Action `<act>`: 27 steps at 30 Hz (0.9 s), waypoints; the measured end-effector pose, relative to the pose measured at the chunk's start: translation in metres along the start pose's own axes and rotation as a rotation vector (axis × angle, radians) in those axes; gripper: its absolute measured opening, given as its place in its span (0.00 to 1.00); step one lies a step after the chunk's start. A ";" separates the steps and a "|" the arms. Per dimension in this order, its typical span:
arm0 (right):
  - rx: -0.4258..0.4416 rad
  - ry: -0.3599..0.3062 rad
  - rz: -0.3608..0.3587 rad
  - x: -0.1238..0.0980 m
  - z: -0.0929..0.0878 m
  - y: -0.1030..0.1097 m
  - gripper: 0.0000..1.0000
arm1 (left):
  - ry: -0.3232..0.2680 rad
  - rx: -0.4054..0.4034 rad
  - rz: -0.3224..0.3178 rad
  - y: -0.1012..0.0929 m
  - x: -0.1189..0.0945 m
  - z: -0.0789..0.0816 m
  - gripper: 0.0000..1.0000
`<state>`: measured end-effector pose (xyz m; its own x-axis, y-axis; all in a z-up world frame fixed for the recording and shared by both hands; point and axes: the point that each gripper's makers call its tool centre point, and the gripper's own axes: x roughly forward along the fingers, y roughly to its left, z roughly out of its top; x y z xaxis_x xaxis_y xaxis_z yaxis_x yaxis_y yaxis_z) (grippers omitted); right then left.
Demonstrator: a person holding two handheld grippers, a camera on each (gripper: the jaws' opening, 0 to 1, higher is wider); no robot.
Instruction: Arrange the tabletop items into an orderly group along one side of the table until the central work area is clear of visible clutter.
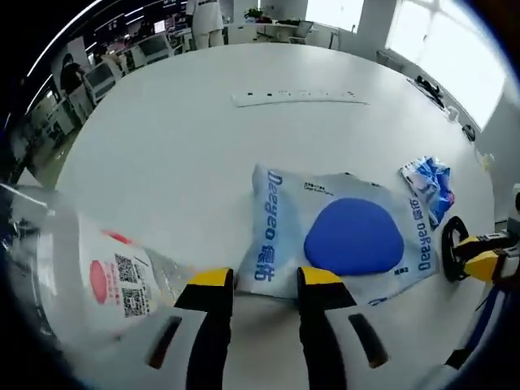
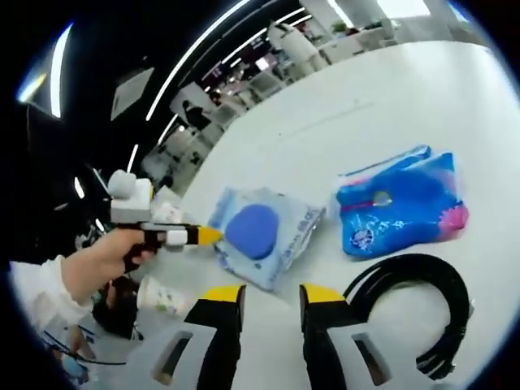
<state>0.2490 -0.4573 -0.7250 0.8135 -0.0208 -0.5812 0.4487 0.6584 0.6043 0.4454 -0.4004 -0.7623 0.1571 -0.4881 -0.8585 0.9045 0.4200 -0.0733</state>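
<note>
A white tabletop [image 1: 179, 138] holds a pale pouch with a blue disc [image 1: 345, 236], a blue packet [image 2: 402, 203], a coiled black cable [image 2: 422, 305] and a clear bottle [image 1: 89, 268]. The left tongs [image 1: 260, 280] hover spread at the pouch's near edge. The right tongs [image 2: 262, 294] are spread and empty. To shift the pouch well, pinch its flat edge squarely and slide it to one side.

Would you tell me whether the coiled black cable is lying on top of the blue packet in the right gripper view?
No, the black cable lies on the bare table beside the blue packet, apart from it.
</note>
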 end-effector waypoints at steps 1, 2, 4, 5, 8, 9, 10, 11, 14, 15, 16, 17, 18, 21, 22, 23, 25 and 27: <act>-0.001 0.003 -0.001 0.003 0.000 0.000 0.25 | -0.001 0.001 0.001 0.000 0.000 0.000 0.28; -0.005 0.008 0.000 0.005 -0.002 -0.001 0.24 | 0.000 0.002 0.002 0.000 0.001 0.000 0.27; -0.010 0.026 -0.003 0.010 -0.006 -0.002 0.21 | 0.004 0.001 0.000 -0.001 0.002 -0.001 0.26; -0.012 0.027 -0.009 0.013 -0.007 -0.003 0.20 | -0.002 0.002 -0.002 -0.001 0.002 0.000 0.26; -0.014 0.017 -0.035 0.017 -0.006 -0.009 0.10 | -0.007 -0.001 0.002 0.000 0.002 0.000 0.22; -0.012 0.012 -0.032 0.018 -0.005 -0.009 0.02 | -0.007 0.002 -0.002 0.000 0.002 0.000 0.20; -0.008 0.012 -0.026 0.020 -0.005 -0.009 0.00 | -0.007 0.000 -0.003 0.000 0.001 -0.001 0.15; -0.007 0.014 -0.030 0.023 -0.005 -0.009 0.00 | -0.006 -0.011 -0.010 -0.001 0.000 -0.002 0.12; -0.054 0.016 -0.045 0.024 -0.004 -0.011 0.00 | -0.016 0.001 0.001 0.002 -0.004 -0.002 0.03; -0.061 0.009 -0.053 0.023 -0.001 -0.012 0.00 | -0.013 -0.005 -0.002 0.002 -0.005 -0.002 0.02; -0.055 -0.001 -0.046 0.021 0.002 -0.011 0.00 | -0.011 -0.006 -0.012 0.001 -0.006 -0.003 0.01; -0.042 -0.011 -0.039 0.021 0.006 -0.010 0.00 | -0.012 -0.007 -0.018 0.001 -0.007 -0.003 0.00; -0.037 -0.015 -0.036 0.020 0.008 -0.009 0.00 | -0.014 -0.009 -0.025 -0.001 -0.009 -0.003 0.00; -0.065 -0.019 -0.027 0.021 0.013 -0.005 0.00 | -0.041 -0.042 -0.071 -0.011 -0.014 -0.002 0.00; -0.080 -0.026 -0.028 0.021 0.016 -0.003 0.00 | -0.054 -0.047 -0.071 -0.013 -0.017 -0.001 0.00; -0.089 -0.029 -0.015 0.021 0.018 0.001 0.00 | -0.074 -0.041 -0.069 -0.015 -0.021 0.000 0.00; -0.101 -0.027 -0.015 0.022 0.022 0.004 0.00 | -0.107 -0.050 -0.067 -0.018 -0.026 0.003 0.00; -0.046 -0.002 -0.012 0.022 0.020 0.004 0.00 | -0.124 -0.084 -0.063 -0.018 -0.030 0.003 0.00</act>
<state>0.2762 -0.4704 -0.7248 0.8089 -0.0297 -0.5871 0.4407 0.6917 0.5721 0.4255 -0.3955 -0.7337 0.1530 -0.6040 -0.7822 0.8785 0.4456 -0.1722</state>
